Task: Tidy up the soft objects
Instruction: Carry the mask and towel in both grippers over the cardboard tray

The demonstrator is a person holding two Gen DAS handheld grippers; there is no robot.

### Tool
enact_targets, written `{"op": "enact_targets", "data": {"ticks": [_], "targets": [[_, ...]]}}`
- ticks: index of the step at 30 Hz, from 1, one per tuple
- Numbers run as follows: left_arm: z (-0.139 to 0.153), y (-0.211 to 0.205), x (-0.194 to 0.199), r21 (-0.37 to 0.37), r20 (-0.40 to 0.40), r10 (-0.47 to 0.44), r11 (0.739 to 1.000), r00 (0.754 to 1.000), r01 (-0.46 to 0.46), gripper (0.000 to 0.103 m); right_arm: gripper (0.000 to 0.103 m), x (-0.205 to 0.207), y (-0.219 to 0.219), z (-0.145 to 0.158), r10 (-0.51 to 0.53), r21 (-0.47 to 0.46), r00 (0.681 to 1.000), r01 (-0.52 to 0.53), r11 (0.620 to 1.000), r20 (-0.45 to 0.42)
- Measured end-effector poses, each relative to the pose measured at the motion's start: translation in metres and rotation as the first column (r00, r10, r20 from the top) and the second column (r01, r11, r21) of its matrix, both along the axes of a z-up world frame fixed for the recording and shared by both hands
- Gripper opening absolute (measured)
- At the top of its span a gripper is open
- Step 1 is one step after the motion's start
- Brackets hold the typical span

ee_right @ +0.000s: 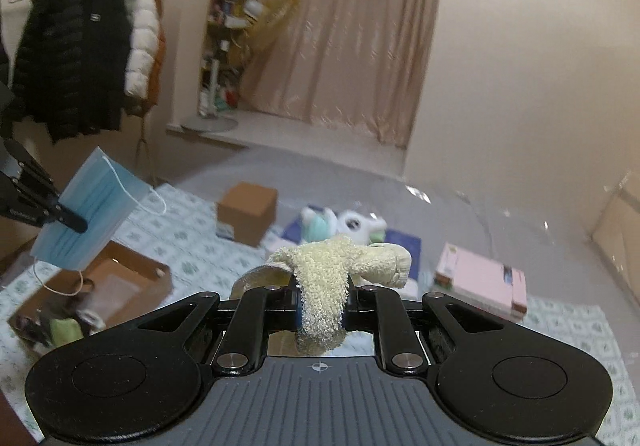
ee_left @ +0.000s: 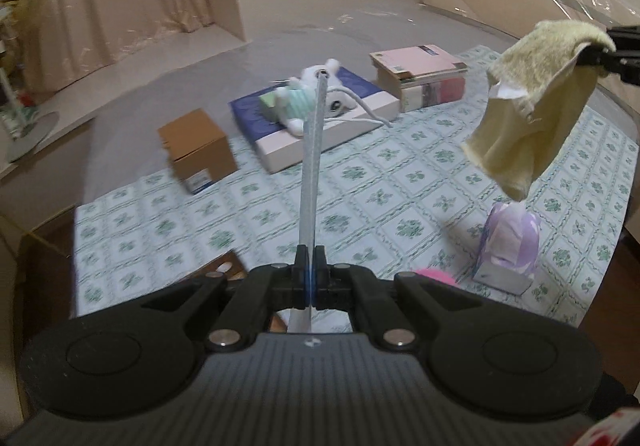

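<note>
- Left wrist view: the left gripper [ee_left: 310, 278] has its fingers pressed together on a pale blue pleated face mask [ee_left: 311, 174], seen edge-on as a thin strip running forward from the pinch.
- Right wrist view shows the same mask [ee_right: 86, 214] as a flat rectangle with white ear loops hanging loose, clamped near one edge and held in the air above an open brown cardboard box [ee_right: 156, 278].
- Right gripper [ee_right: 320, 310] is closed on a pale yellow terry cloth [ee_right: 324, 286]; the cloth bunches over the fingers and drapes down between them.
- From the left wrist, that cloth [ee_left: 532, 102] hangs in folds, raised well clear of the green-patterned bed cover [ee_left: 248, 222].
- The open box holds several small items, one pale green; the rest are too blurred to identify.
- A closed brown carton [ee_left: 198, 150] stands on the cover; a white plush toy [ee_left: 316, 98] lies on a flat blue-topped box [ee_left: 320, 126].
</note>
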State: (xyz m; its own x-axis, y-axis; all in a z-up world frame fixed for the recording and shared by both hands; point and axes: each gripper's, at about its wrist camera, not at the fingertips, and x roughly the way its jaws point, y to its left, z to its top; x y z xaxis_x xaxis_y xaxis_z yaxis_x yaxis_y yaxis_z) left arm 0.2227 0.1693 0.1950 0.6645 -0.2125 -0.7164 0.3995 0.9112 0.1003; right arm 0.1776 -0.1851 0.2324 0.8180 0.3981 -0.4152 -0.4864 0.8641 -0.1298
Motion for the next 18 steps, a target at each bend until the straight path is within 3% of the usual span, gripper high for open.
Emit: {"op": "enact_targets", "data": {"ticks": [9,18], "targets": [[0.011,0.055,-0.042,-0.003,-0.002,0.116,0.993,0.993,-0.116,0.000,0.015,-0.012,0.073,0.023,0.138,0.060,0.990,-0.140,0.988,0.033],[-0.016,0.100,-0.051,-0.046,-0.045,0.197,0.979,0.979,-0.199,0.000,0.015,0.001,0.180,0.005,0.294,0.116,0.956,-0.290,0.950,-0.019]]}}
